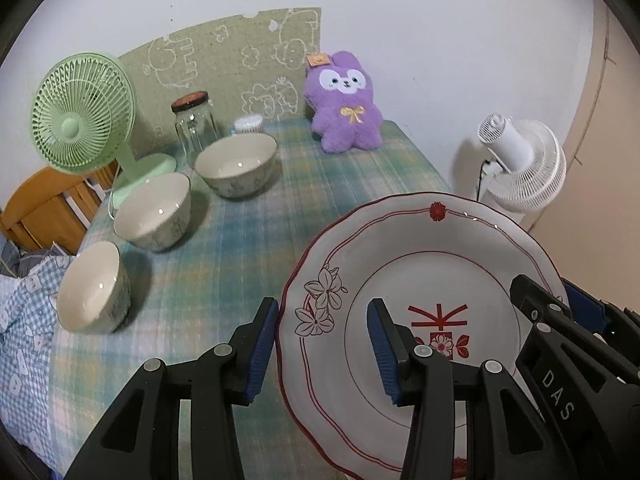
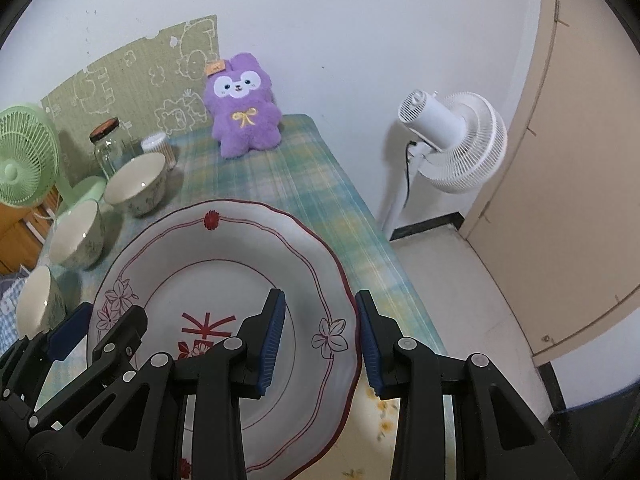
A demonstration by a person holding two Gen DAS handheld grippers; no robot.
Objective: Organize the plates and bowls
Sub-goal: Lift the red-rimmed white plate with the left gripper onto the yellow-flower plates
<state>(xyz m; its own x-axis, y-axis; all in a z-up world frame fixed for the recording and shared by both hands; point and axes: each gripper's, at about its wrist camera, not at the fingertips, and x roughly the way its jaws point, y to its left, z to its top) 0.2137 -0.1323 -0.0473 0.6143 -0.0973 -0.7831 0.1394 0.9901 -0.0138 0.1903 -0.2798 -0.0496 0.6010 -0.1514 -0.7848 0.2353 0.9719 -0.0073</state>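
Observation:
A white plate [image 1: 436, 276] [image 2: 224, 264] with a red rim line, flower drawings and a red emblem hangs tilted above the checked tablecloth. My left gripper [image 1: 324, 344] is shut on its left rim, one pad under the edge and one on the inner face. My right gripper [image 2: 320, 338] is shut on the opposite rim in the same way. Each gripper shows in the other's view: right gripper [image 1: 556, 296], left gripper [image 2: 98, 330]. Three cream bowls stand apart in a row at the left: far bowl [image 1: 236, 164] [image 2: 136, 184], middle bowl [image 1: 154, 210] [image 2: 76, 236], near bowl [image 1: 94, 286] [image 2: 38, 304].
A green desk fan [image 1: 80, 120], a glass jar [image 1: 194, 124] and a small swab tub [image 1: 248, 123] stand at the back left. A purple plush [image 1: 344, 104] sits against the wall. A white floor fan [image 2: 452, 140] stands past the table's right edge [image 2: 360, 200]. A wooden chair [image 1: 44, 208] is at left.

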